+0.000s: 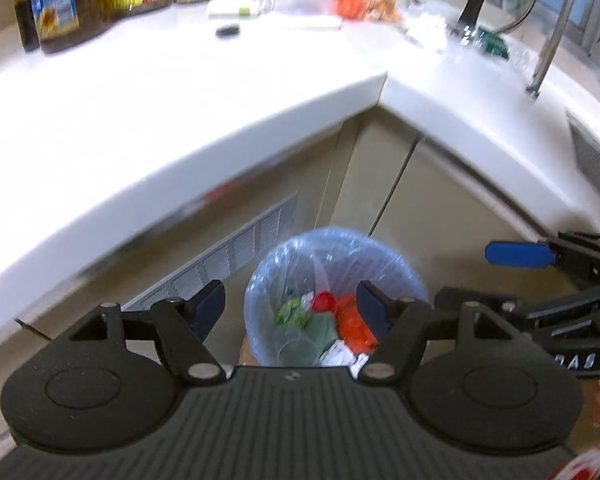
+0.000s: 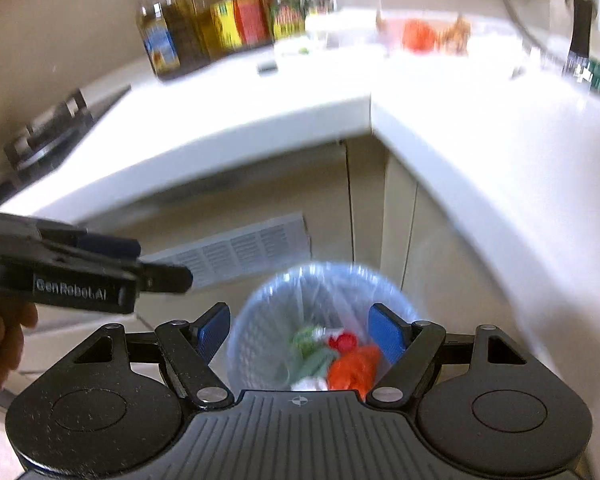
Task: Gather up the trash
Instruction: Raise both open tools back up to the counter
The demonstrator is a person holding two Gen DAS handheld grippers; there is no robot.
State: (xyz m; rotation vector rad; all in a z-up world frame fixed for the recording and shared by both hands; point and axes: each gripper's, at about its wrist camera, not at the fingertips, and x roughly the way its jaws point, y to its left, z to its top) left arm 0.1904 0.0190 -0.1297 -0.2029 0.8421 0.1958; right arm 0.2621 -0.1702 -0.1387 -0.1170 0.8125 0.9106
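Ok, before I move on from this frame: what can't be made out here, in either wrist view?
- Bin base: left wrist view, hidden behind the left gripper body; the same happens in the right wrist view.
- Bottle labels: both views, motion blur, text unreadable; tops cut off by the upper edge.
- Orange item on the counter: blurred, can't be identified.
- Right gripper: its second finger is hidden in the left wrist view.

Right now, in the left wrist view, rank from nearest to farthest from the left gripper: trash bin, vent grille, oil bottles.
From the left gripper:
1. trash bin, just below the jaws.
2. vent grille, left, on the cabinet.
3. oil bottles, far left on the counter.
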